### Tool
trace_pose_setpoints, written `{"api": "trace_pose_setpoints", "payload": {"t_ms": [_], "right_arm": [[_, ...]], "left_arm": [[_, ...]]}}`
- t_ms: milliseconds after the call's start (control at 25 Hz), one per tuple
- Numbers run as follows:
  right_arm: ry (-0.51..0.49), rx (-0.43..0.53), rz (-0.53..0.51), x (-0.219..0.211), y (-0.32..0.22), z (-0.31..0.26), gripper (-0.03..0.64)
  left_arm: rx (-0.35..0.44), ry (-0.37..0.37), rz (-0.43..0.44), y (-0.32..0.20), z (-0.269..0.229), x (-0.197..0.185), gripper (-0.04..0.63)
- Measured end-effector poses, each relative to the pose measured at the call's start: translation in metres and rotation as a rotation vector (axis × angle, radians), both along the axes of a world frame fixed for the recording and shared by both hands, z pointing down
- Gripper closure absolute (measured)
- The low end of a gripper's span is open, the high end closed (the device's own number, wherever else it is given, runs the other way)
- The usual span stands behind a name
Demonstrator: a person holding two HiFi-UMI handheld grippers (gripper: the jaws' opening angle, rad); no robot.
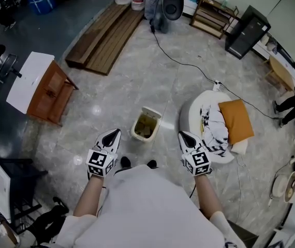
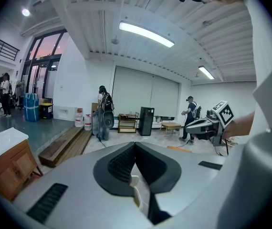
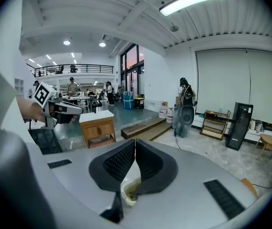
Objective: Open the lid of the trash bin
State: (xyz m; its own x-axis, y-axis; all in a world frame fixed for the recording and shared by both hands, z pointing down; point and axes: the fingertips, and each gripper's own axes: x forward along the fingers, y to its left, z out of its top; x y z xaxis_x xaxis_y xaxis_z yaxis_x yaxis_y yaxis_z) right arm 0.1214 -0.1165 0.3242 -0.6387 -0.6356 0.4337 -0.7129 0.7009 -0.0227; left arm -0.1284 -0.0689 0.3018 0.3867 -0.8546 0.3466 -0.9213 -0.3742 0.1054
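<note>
Head view: the small cream trash bin (image 1: 146, 126) stands on the grey stone floor (image 1: 137, 76), just ahead of the person's feet and between the two grippers, its inside open to view and its lid (image 1: 152, 112) raised at the far edge. The left gripper (image 1: 117, 132) and right gripper (image 1: 180, 134) hang on either side of the bin, clear of it, each with jaws pressed together on nothing. A wooden cabinet (image 1: 47, 93) stands to the left and an orange cushion (image 1: 236, 120) to the right.

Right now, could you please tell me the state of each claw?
Left claw: closed, holding nothing.
Right claw: closed, holding nothing.
</note>
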Motion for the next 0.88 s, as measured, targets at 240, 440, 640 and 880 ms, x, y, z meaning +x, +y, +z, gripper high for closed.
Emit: {"api": "trace_pose_setpoints", "payload": {"t_ms": [240, 440, 640, 880], "right_arm": [[0.003, 0.004, -0.010, -0.003, 0.003, -0.001, 0.584], [0.004, 0.006, -0.014, -0.007, 0.005, -0.004, 0.584], [0.011, 0.007, -0.015, -0.008, 0.006, -0.005, 0.584], [0.011, 0.009, -0.008, -0.010, 0.005, -0.005, 0.584]], "left_arm": [[-0.002, 0.009, -0.006, 0.001, 0.003, -0.002, 0.577], [-0.004, 0.015, -0.013, 0.002, 0.003, -0.005, 0.577], [0.000, 0.020, -0.016, 0.002, 0.002, -0.007, 0.578], [-0.001, 0.027, -0.021, 0.002, 0.004, -0.012, 0.577]]}}
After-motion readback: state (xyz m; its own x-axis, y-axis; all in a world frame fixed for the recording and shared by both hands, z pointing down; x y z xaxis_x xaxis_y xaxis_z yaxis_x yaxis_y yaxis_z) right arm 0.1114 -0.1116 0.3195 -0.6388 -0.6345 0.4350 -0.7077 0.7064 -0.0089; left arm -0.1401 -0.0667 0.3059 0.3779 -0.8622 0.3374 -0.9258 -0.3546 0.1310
